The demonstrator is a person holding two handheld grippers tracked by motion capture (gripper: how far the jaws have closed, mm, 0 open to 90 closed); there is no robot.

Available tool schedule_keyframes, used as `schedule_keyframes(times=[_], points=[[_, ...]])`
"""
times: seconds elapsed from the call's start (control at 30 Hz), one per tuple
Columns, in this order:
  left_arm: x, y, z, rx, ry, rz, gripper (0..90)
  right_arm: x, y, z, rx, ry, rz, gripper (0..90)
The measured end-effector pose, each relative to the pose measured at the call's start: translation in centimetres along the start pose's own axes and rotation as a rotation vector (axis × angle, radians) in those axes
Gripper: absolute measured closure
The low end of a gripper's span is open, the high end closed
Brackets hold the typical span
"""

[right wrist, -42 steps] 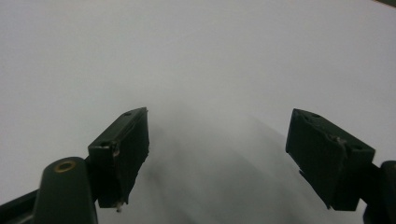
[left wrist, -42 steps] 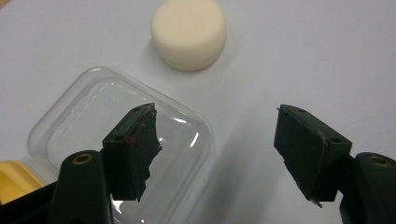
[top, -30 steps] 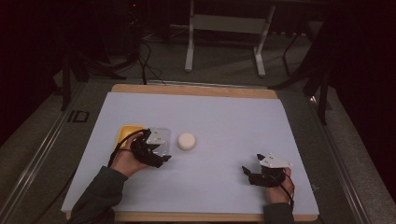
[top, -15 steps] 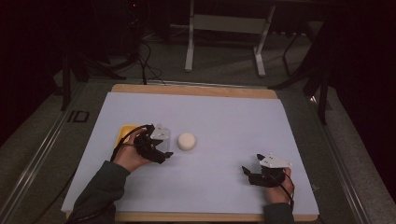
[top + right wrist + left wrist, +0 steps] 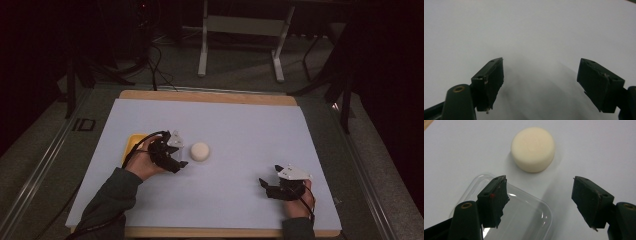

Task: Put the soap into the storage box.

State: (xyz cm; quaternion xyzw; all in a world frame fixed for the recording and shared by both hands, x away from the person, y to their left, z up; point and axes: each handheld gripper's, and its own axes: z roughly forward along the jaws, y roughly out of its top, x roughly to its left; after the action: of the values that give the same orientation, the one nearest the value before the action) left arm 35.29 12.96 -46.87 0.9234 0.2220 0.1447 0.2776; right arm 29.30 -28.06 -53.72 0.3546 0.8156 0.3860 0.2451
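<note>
Clear plastic container (image 5: 506, 212) empty under left gripper (image 5: 539, 202), jaws apart; right gripper (image 5: 540, 85) jaws apart.

Your left hand (image 5: 145, 162) covers most of the yellow tray (image 5: 131, 146) at centre left of the high view. In the left gripper view, the clear lid (image 5: 524, 215) runs off the bottom edge, partly behind the left finger (image 5: 495, 200). The surroundings beyond the worktop (image 5: 240, 125) are too dark to read.
</note>
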Motion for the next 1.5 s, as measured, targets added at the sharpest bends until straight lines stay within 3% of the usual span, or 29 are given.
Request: schedule_keyframes(times=[0.33, 1.5], points=[[0.3, 0.7, 0.6, 0.027, -0.011, 0.019, 29.3, 0.0, 0.0, 0.0, 0.000, 0.001, 0.000, 21.1], [1.6, 2.5, 2.1, 0.050, -0.044, 0.017, 28.4, 0.0, 0.0, -0.1, -0.011, 0.003, 0.002, 21.1]])
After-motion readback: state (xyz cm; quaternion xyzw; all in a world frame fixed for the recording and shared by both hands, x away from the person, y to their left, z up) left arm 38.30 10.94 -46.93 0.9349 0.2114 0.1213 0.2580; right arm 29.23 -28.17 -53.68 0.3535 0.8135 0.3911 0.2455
